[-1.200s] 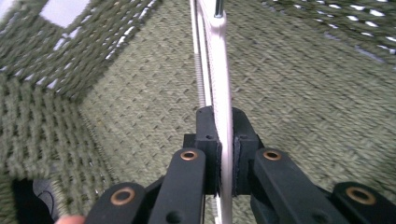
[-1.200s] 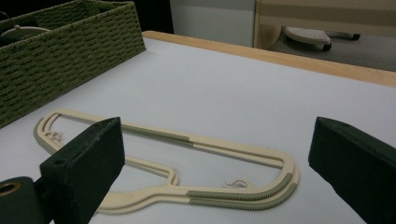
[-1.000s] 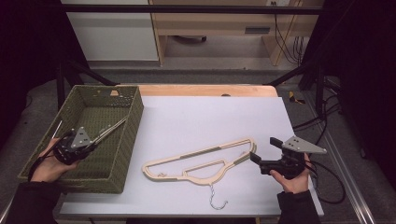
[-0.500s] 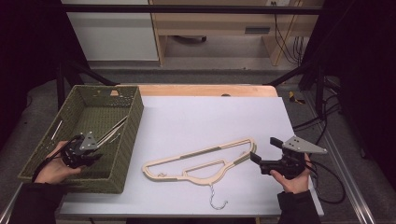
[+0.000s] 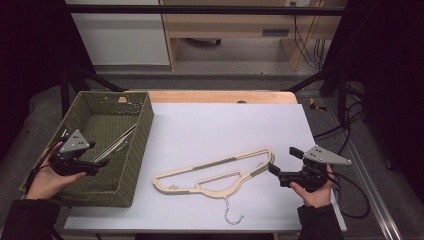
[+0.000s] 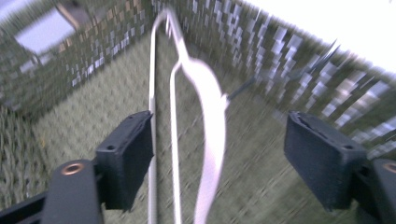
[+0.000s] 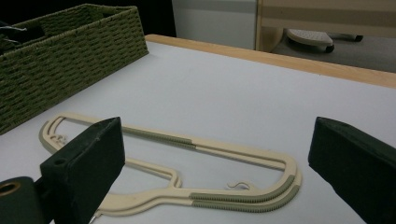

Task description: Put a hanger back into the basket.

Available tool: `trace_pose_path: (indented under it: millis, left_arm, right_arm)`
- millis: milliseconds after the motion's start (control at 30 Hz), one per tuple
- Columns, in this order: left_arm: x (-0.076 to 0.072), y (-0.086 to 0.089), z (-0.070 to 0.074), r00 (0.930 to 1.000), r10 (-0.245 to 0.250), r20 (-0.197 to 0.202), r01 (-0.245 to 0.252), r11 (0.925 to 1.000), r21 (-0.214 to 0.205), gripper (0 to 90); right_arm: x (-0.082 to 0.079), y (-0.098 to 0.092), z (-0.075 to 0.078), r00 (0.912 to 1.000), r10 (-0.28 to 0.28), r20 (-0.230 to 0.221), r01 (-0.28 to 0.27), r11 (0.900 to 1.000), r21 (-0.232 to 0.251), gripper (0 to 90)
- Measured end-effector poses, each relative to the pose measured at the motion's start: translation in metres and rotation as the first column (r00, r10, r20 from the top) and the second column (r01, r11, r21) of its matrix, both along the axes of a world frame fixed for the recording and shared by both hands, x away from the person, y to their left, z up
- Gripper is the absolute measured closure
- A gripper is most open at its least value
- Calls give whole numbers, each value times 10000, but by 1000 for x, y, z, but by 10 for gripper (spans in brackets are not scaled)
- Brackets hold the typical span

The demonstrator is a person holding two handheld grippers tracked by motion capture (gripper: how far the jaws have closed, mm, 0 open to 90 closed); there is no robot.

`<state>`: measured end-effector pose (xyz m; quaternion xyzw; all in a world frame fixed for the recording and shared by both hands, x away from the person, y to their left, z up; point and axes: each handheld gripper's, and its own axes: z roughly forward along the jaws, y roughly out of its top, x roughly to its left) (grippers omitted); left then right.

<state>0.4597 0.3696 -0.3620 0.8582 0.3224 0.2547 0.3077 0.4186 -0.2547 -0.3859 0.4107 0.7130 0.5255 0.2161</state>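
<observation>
Sitting on the left of the table [image 5: 210, 125], the green woven basket [image 5: 134, 150] holds a thin pale hanger [image 6: 205, 107] leaning on its right wall. Left gripper [image 5: 97, 167] hovers inside over it, jaws just opened wide, nothing gripped. Cream hanger [image 5: 215, 175] lies flat on the table; right gripper [image 5: 282, 162] at its right end, jaws wide, empty.

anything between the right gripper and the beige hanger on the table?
Nothing. Bare white tabletop separates the open right gripper from the beige hanger, per the right gripper view.
</observation>
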Motion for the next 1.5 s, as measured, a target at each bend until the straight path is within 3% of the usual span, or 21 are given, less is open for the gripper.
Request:
trace_pose_path:
  millis: [133,167,233,367,467,633,867,1067,1133,1333,1500]
  left_arm:
    - [-9,-8,15,9991,-113,414,157,9941,-1074,157]
    - [-12,-12,18,9984,-55,567,141,9882,-1523,149]
    - [-17,-19,25,9965,-77,829,238,9803,-1959,137]
    - [-26,-39,37,9900,-245,1391,588,9669,-2481,123]
    - [-33,-59,42,9832,-517,1750,1037,9473,-3032,114]
    - [-41,-99,39,9739,-1186,1933,1804,9217,-3434,113]
    - [-40,-151,15,9642,-2243,1412,2608,8979,-3546,118]
    - [-42,-178,-8,9557,-2753,1040,2943,8893,-3501,124]
    - [-42,-183,-18,9562,-2811,818,2913,8851,-3629,128]
    - [-43,-187,-41,9544,-2968,327,2902,8964,-3350,135]
    - [-43,-187,-55,9517,-3072,-20,2895,8991,-3283,153]
  right_arm:
    - [0,1,0,10000,37,-9,-37,10000,28,42]
    - [0,1,0,10000,36,-8,-36,10000,17,42]
    - [0,1,0,10000,45,-6,-45,10000,33,42]
    - [-1,0,1,10000,52,55,-52,10000,72,42]
    - [-1,1,2,9999,108,90,-108,9999,59,42]
    - [-1,2,2,9998,167,64,-167,9998,81,41]
    - [-1,3,2,9999,162,31,-162,9998,74,42]
    - [-2,6,1,9998,207,-2,-207,9998,-21,42]
    - [-3,7,0,9995,324,-28,-324,9994,-131,42]
    - [-6,23,-5,9969,632,-471,-650,9971,-393,35]
    - [-12,40,-9,9924,878,-868,-940,9931,-702,45]
